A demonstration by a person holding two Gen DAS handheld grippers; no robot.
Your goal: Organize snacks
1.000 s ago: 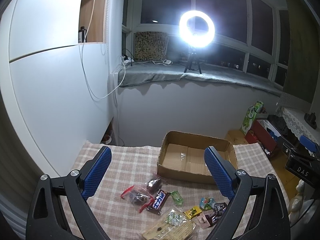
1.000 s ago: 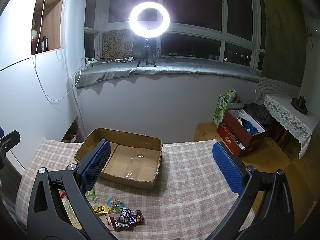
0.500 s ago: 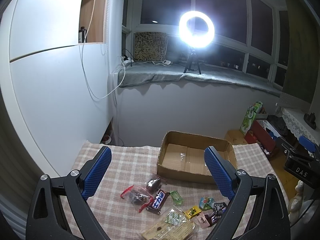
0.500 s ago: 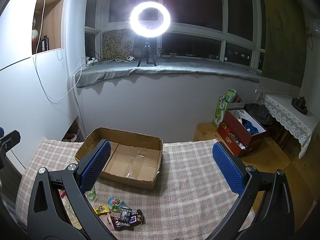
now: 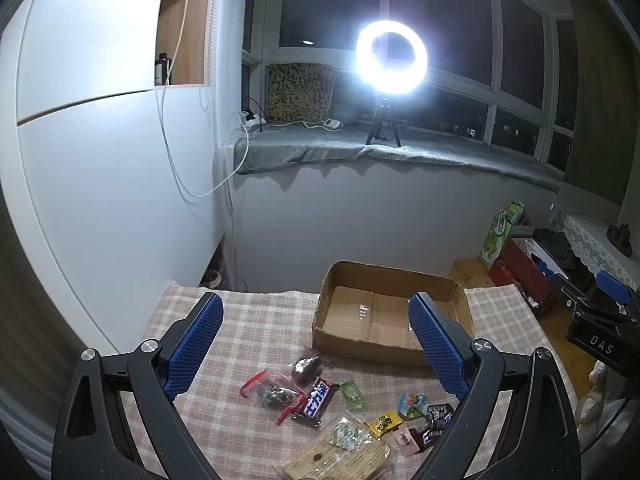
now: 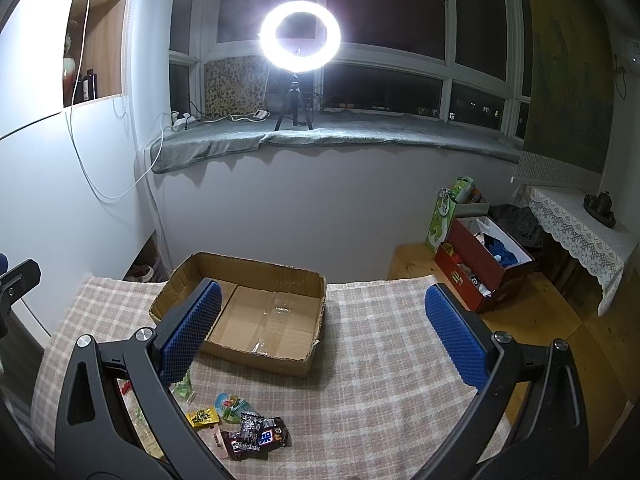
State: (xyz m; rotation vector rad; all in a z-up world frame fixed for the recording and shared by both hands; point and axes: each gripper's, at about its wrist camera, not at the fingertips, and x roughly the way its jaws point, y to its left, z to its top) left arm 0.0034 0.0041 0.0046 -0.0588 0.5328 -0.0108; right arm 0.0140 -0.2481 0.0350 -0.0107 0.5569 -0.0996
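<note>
An empty open cardboard box point(image 5: 390, 316) sits on the checked tablecloth point(image 5: 248, 332); it also shows in the right wrist view point(image 6: 256, 320). Several wrapped snacks lie in front of it: a dark chocolate bar point(image 5: 316, 398), a red-edged clear packet point(image 5: 272, 394), a green candy point(image 5: 354, 394), a yellow candy point(image 5: 384, 422) and a flat cracker pack point(image 5: 340, 456). Dark candies point(image 6: 256, 438) show in the right wrist view. My left gripper point(image 5: 316, 344) is open and empty above the snacks. My right gripper point(image 6: 320, 336) is open and empty above the table, right of the box.
A ring light on a tripod point(image 5: 390, 60) stands on the window ledge behind the table. A red box with clutter point(image 6: 484, 264) and a green bag point(image 6: 448, 212) sit on the wooden floor at right. A white wall point(image 5: 100, 200) runs along the left.
Both grippers stay open and nearly still. The view has shifted only slightly.
</note>
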